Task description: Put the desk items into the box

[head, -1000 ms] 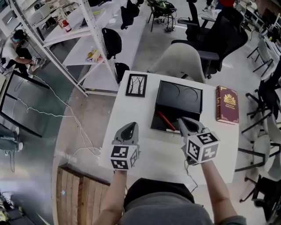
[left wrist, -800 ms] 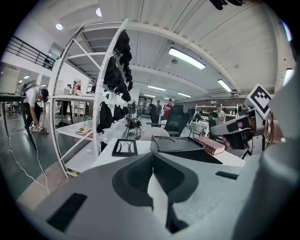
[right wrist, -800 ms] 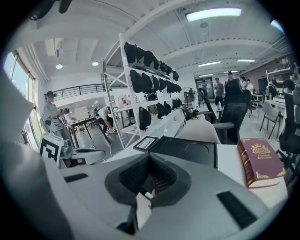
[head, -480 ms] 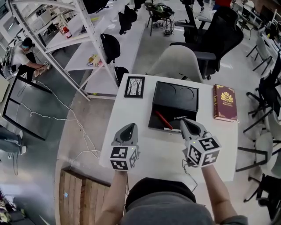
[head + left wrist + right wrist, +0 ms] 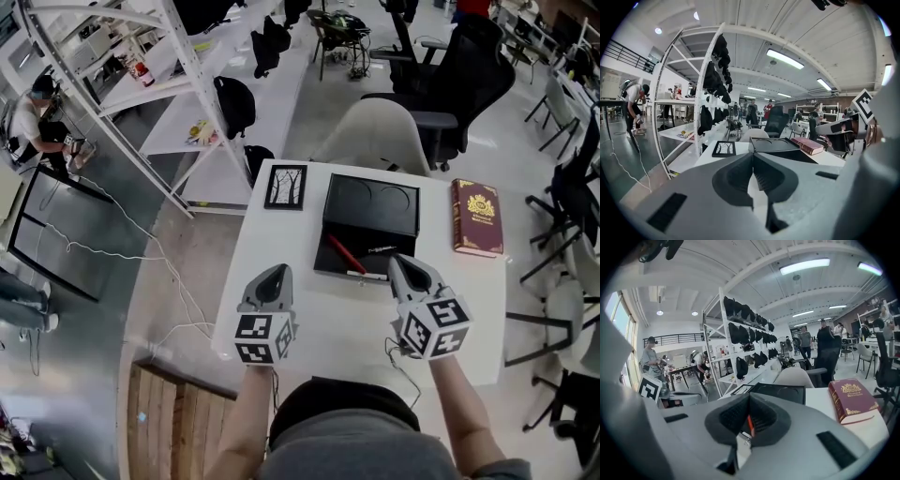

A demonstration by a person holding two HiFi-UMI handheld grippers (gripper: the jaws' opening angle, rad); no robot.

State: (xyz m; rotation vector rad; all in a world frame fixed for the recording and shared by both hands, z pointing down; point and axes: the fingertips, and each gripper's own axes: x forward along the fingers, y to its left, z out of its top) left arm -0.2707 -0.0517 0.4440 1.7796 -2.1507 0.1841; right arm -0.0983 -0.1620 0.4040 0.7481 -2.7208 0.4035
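A black box (image 5: 371, 206) sits open on the white table (image 5: 309, 328), its lid leaning back. Inside lie a red pen (image 5: 338, 253), a slim dark pen (image 5: 381, 249) and a thin white stick (image 5: 361, 275). My right gripper (image 5: 402, 262) hovers at the box's near right corner, shut with nothing in it; in the right gripper view (image 5: 748, 398) the red pen (image 5: 750, 423) shows just past the closed jaws. My left gripper (image 5: 276, 270) hangs over bare table left of the box, also shut and empty (image 5: 753, 157). A framed tree picture (image 5: 286, 186) lies left of the box, a red book (image 5: 476, 217) to its right.
A grey chair (image 5: 384, 136) stands at the table's far side, with black office chairs (image 5: 459, 75) behind it. White shelving (image 5: 169, 94) runs along the left, and a person (image 5: 37, 122) crouches far left. A wooden pallet (image 5: 178, 422) lies by the table's near left corner.
My right gripper has drawn back from over the box toward me, uncovering the slim dark pen inside. The left gripper has stayed where it was.
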